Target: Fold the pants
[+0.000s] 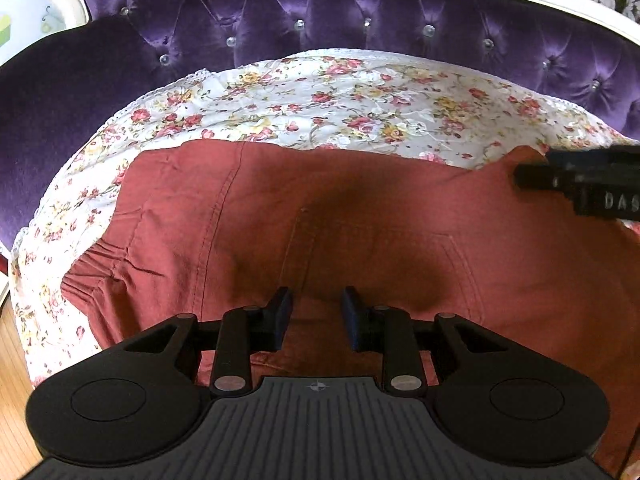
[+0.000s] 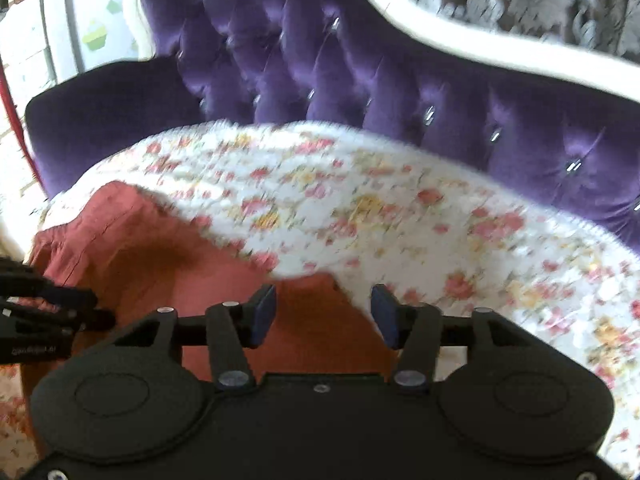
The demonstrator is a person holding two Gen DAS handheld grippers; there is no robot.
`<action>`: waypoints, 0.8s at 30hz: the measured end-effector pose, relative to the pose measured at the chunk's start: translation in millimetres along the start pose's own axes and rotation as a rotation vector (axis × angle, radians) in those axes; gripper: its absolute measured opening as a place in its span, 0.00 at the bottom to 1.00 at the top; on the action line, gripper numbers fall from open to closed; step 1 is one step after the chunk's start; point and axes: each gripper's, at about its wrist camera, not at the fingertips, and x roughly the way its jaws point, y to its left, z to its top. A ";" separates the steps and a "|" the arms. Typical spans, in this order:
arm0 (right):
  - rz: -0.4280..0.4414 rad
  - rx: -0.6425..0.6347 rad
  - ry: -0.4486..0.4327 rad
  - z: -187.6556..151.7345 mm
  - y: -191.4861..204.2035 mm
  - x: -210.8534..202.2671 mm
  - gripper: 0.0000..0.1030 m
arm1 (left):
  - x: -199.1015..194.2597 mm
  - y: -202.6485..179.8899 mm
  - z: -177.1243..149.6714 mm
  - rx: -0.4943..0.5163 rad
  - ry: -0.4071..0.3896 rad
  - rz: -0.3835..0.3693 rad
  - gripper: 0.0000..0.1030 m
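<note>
Pants (image 1: pixel 360 216) cut off below frame | right wrist view blurred | left gripper (image 1: pixel 316 316), right gripper (image 2: pixel 324 312) jaws wide, empty

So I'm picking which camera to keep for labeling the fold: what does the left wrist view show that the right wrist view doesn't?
Only the left wrist view shows the pants' gathered waistband and stitched seams, sharply, with the left gripper open over the cloth. Only the right wrist view, which is blurred, shows the right gripper open at the pants' corner, where red cloth meets the floral cover. Both show the red pants on that cover, the purple tufted sofa back, and the other gripper at the frame's edge.
</note>
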 end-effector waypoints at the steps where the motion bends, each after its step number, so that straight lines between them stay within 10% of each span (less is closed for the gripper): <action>1: 0.014 -0.002 0.005 -3.6 1.3 -1.1 0.10 | -0.2 -0.2 -0.3 0.000 -0.002 0.002 0.27; 11: 0.034 -0.165 -0.001 -51.2 53.4 -24.7 0.12 | 0.3 2.2 2.2 -0.023 0.002 -0.002 0.27; 15: 0.045 -0.083 -0.041 -33.3 42.5 -29.6 0.50 | 0.4 1.9 1.9 -0.023 0.001 -0.003 0.27; 24: 0.103 0.014 -0.032 -11.6 24.4 -14.3 0.50 | 0.4 2.7 1.0 -0.023 -0.004 -0.005 0.27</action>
